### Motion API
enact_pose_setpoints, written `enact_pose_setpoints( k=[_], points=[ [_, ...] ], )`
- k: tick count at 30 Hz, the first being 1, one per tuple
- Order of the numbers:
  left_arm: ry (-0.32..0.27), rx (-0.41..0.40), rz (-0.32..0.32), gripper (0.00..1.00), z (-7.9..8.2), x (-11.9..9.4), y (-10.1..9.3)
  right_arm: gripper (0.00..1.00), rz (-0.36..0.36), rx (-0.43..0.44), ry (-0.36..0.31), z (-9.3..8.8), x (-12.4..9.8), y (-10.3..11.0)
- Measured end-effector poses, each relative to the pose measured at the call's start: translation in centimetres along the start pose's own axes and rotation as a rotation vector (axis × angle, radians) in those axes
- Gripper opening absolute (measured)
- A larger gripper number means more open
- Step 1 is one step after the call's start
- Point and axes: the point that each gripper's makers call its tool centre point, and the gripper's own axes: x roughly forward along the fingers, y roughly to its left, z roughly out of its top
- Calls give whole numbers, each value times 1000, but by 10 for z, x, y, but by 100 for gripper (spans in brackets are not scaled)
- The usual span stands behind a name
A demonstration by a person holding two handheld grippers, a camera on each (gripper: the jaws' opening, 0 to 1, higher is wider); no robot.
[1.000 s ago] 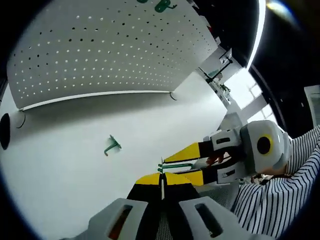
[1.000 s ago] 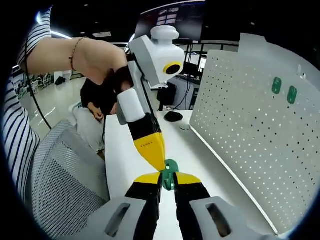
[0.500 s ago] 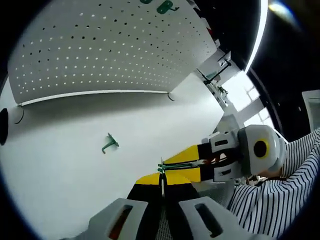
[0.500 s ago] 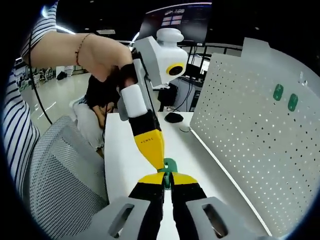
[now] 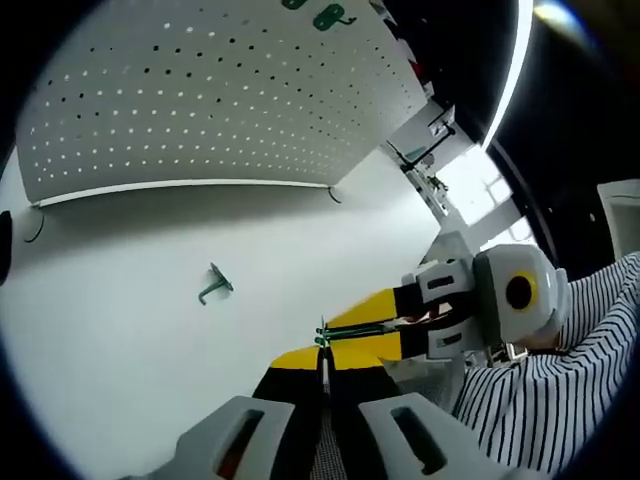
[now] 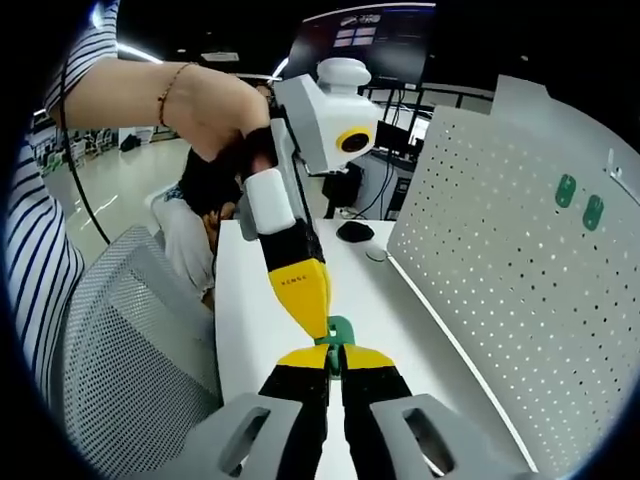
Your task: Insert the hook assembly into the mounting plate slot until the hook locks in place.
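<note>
Little has moved: both the left gripper and right gripper stay clenched on the green hook assembly at lower centre, a light, stiff, thin plastic piece best pinched by its flat base.

bright, even overhead light; window glare blows out; fisheye bends edges; soft shadows.

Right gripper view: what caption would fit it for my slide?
Both grippers, right and left, pinch a green hook piece above the white table, beside the pegboard.
</note>
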Motion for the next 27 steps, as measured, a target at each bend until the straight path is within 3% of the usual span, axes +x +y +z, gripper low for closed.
enact_pose_setpoints(
  k=[4,10,12,13,14,20,24,27],
  points=[
    [-42,17,-1,2,2,-3,0,0,3,8,-5,2,0,0],
    [-129,65,54,20,9,-13,11,0,3,24,-2,2,2,-2],
    [-150,75,72,29,9,-16,14,0,-2,85,-12,2,2,-4],
    [-155,83,78,38,10,-16,15,0,-5,100,-16,2,2,-6],
    [-159,122,98,43,9,-17,17,0,-9,113,-13,1,2,-7],
    [-215,158,88,57,10,-20,11,0,-17,212,-49,7,2,-11],
    [-288,177,95,72,17,-21,8,0,-21,290,-69,11,3,-15],
    [-332,203,93,77,22,-24,4,0,-28,335,-88,15,4,-17]
  ],
)
